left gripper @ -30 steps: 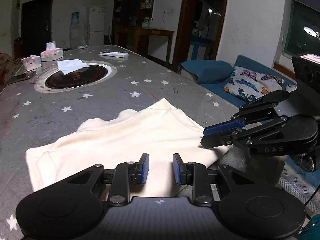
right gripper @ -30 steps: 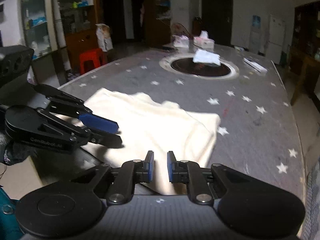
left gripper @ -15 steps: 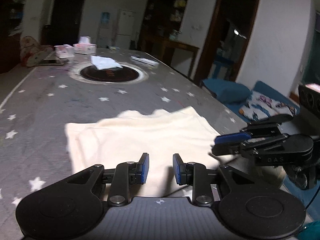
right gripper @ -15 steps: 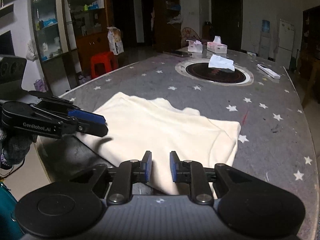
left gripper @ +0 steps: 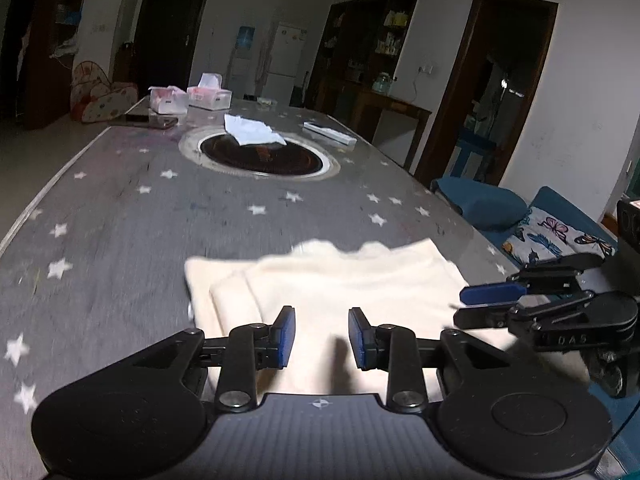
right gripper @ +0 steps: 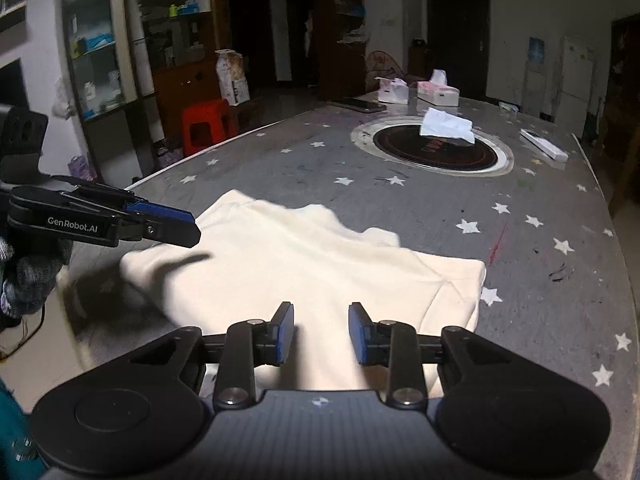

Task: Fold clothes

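Note:
A cream garment (left gripper: pixel 340 280) lies folded flat on the near end of the grey star-patterned table (left gripper: pixel 132 216); it also shows in the right wrist view (right gripper: pixel 304 264). My left gripper (left gripper: pixel 322 338) is open and empty, held just above the garment's near edge. My right gripper (right gripper: pixel 321 334) is open and empty above the garment's near right part. Each gripper shows in the other's view: the right one (left gripper: pixel 496 300) at the garment's right side, the left one (right gripper: pixel 176 226) over its left corner.
A round dark cooktop (left gripper: pixel 260 156) with a white tissue (left gripper: pixel 252 132) sits mid-table. Two tissue boxes (left gripper: pixel 188 98), a phone (left gripper: pixel 144 120) and a white remote (left gripper: pixel 330 133) lie at the far end. A blue sofa with cushions (left gripper: pixel 520 220) stands right, a red stool (right gripper: pixel 206 122) left.
Both grippers have drawn back and lifted from the garment and swung toward the table's far end. The right gripper's jaws have opened wider. The garment lies still.

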